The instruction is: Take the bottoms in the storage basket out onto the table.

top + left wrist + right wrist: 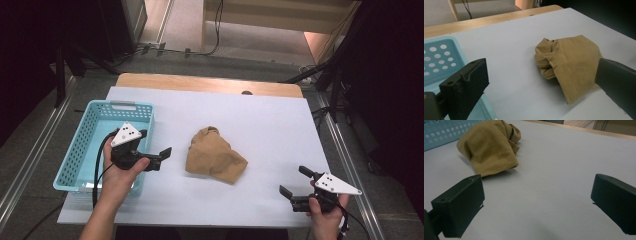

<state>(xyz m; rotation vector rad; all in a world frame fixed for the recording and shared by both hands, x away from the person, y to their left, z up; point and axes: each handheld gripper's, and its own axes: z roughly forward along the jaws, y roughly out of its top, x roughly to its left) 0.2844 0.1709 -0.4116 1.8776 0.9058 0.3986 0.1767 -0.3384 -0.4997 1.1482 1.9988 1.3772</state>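
A crumpled tan cloth [215, 156] lies in a heap near the middle of the white table cover [265, 115]. My left gripper [156, 143] is held open just past the right rim of a light blue perforated basket [122, 106], pointing at the cloth and a short way from it. In the left gripper view the cloth [569, 62] sits ahead, between the wide-apart jaws of that gripper [540, 72]. My right gripper [295, 181] is open near the table's front right corner, nothing in it. In the right gripper view the cloth [489, 147] lies far ahead to the left of the gripper [537, 191].
The basket [439, 55] stands at the table's left side, and its wall [439, 132] appears behind the cloth. A wooden table edge [200, 82] runs along the back. Stands, rails and cables [215, 30] surround the table on the floor.
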